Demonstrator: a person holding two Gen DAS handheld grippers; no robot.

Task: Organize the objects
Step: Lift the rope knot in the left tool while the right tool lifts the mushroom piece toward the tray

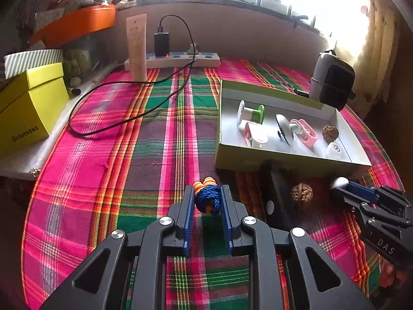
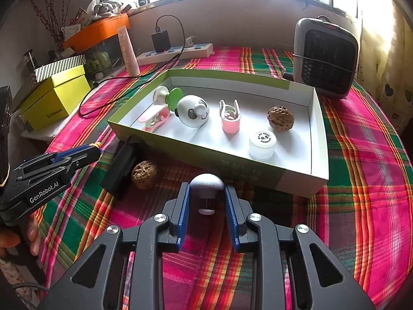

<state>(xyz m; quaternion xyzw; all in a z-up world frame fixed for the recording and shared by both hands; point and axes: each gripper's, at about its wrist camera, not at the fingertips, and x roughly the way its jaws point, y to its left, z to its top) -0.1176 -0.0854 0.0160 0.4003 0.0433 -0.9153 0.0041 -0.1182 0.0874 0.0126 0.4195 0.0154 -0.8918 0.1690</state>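
Left gripper [image 1: 206, 196], blue-padded and black-framed, closed narrow on one blue braided cord knot with orange beads [image 1: 208, 195], held over the pink, green and orange plaid tablecloth [image 1: 155, 155]. Right gripper [image 2: 207, 193], same build, pinching one grey mushroom-shaped knob [image 2: 207, 184] between its pads, just short of the near wall of one shallow green-sided cardboard box with a white floor [image 2: 296, 178].

Counted inside the box from the right wrist view: one green-and-white thread spool [image 2: 167, 97] at 10 o'clock, one pink-and-white clip [image 2: 155, 121] just below it, one white round panda-face toy [image 2: 193, 111] near the centre, one pink U-shaped holder [image 2: 229, 118], one brown wrinkled walnut [image 2: 280, 118] at 2 o'clock, one white screw cap with printed lid [image 2: 262, 142] at 4 o'clock. Six items in all.

Outside the box, on the cloth: a second walnut [image 2: 144, 175], touching one flat black rectangular block [image 2: 121, 168] to its 9 o'clock.

Behind: one white power strip [image 2: 178, 51], one grey-and-black heater [image 2: 326, 56], one yellow lidded box [image 2: 55, 97].
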